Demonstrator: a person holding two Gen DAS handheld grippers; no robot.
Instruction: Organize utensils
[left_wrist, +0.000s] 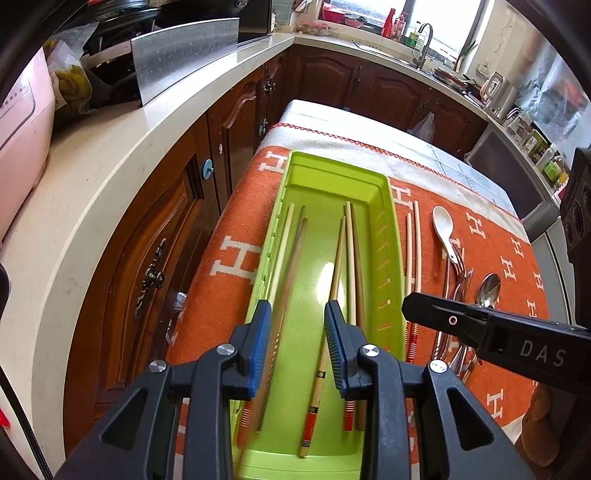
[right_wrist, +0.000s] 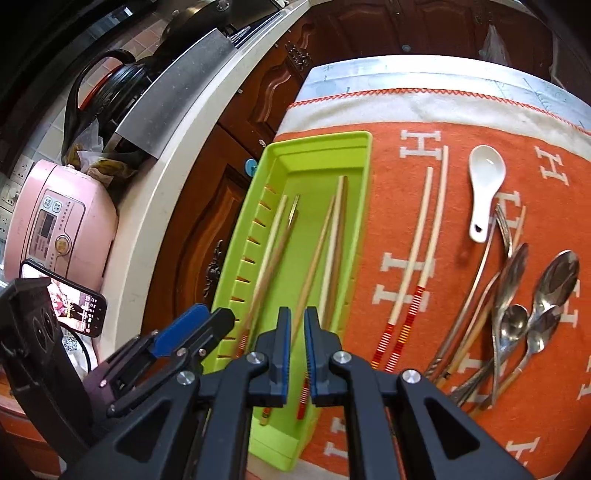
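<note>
Over the green tray (left_wrist: 391, 236) at frame centre: chopsticks being sorted, several already lying inside. Left gripper (left_wrist: 297, 314) parted above a blurred brown chopstick (left_wrist: 288, 291), pads clear of it, seemingly a drop. Right gripper (right_wrist: 299, 321) clenched on nothing, low centre of its view. Next, likely: the white pair of chopsticks (right_wrist: 424, 243) on the orange cloth (right_wrist: 461, 424), just right of the tray, needing parted jaws and a reach over the tray's right wall. Beyond: ceramic spoon (right_wrist: 485, 177), tangled metal cutlery (right_wrist: 517, 314).
</note>
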